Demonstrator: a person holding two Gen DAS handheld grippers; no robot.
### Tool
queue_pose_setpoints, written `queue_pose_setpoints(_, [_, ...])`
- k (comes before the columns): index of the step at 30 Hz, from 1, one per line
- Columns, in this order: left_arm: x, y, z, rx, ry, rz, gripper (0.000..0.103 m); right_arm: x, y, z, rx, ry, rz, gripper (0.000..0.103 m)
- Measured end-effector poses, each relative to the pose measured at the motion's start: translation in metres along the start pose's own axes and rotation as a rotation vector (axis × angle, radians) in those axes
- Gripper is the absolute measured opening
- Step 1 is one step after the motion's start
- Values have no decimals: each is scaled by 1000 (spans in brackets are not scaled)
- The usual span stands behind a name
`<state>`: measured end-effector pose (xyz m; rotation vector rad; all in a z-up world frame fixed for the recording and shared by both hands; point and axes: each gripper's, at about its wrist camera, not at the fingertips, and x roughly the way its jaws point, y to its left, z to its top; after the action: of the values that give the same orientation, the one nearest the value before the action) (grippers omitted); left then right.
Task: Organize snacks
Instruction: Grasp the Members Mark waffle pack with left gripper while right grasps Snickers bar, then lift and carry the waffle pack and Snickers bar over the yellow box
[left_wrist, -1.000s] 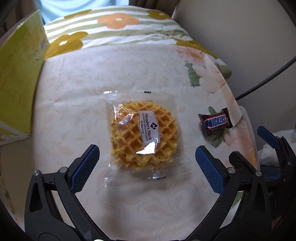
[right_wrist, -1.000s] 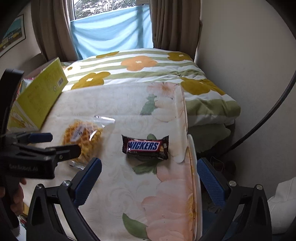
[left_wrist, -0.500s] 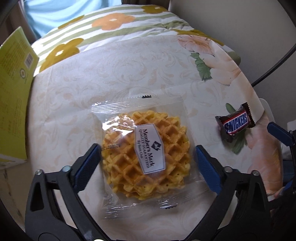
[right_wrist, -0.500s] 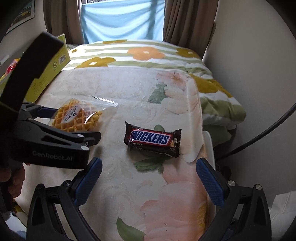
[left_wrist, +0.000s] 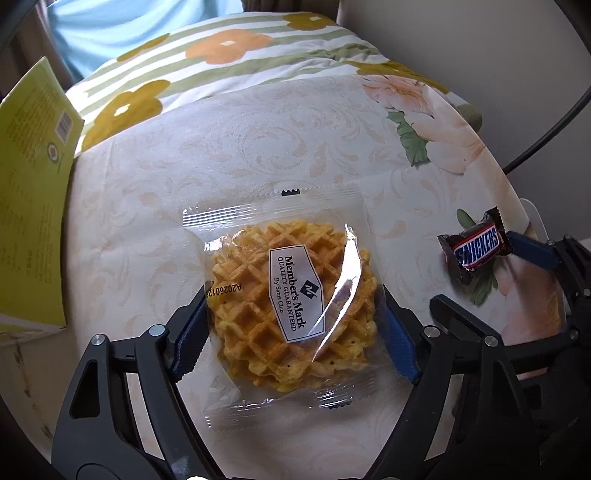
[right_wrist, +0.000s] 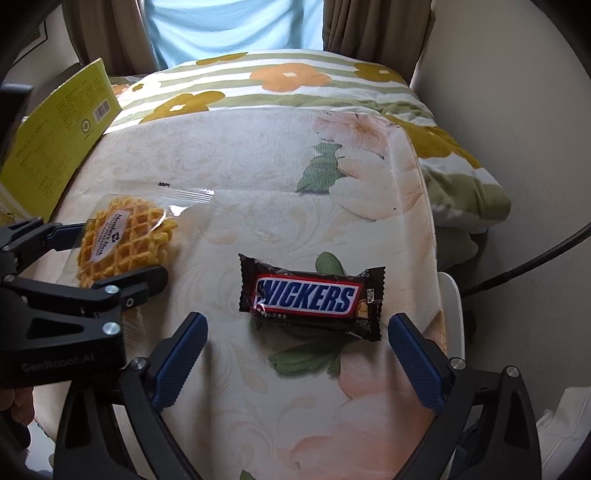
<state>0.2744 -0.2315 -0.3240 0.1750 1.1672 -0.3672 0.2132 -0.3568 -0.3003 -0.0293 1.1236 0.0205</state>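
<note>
A round waffle in a clear Member's Mark wrapper (left_wrist: 291, 306) lies flat on the floral tablecloth (left_wrist: 258, 140). My left gripper (left_wrist: 293, 336) straddles it from the near side. Its jaws are closing, and the blue pads (left_wrist: 188, 336) reach the wrapper's loose side film without squeezing the waffle. To the right lies a brown Snickers bar (right_wrist: 310, 299). My right gripper (right_wrist: 295, 325) hangs over the bar's near edge, jaws closing, with a gap between each pad and the bar's ends. The waffle (right_wrist: 125, 236) and the left gripper (right_wrist: 110, 254) also show in the right wrist view.
A yellow-green box (left_wrist: 29, 221) stands at the table's left edge. A flowered, striped quilt (left_wrist: 229, 55) lies beyond the table's far edge. On the right the cloth drops off, and a dark cable (left_wrist: 546, 129) runs along the wall. A hand (right_wrist: 14, 410) shows at the lower left.
Both grippers came down toward their snacks. The left jaws narrowed from wide apart to the waffle wrapper's sides. The right jaws narrowed a little as the Snickers bar came between the fingertips.
</note>
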Motion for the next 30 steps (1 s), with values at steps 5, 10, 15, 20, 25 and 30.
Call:
queue_pose_setpoints(5, [-3, 6, 2, -22, 1, -14, 78, 4, 1, 6, 5, 9, 6, 85])
queue_pose_setpoints(10, [-6, 11, 1, -39, -1, -17, 77, 2, 2, 10, 0, 1, 13, 69])
queue_pose_setpoints(15, [-12, 12, 0, -36, -6, -13, 77, 0, 2, 10, 8, -7, 15, 59])
queue_pose_setpoints(20, [-24, 13, -1, -48, -25, -10, 77, -9, 3, 11, 21, -17, 32, 55])
queue_pose_setpoints(25, [-50, 14, 0, -64, -65, -9, 77, -31, 6, 11, 13, -51, 39, 55])
queue_pose_setpoints(30, [-89, 16, -1, -89, -120, -4, 77, -64, 10, 14, -2, -110, 50, 55])
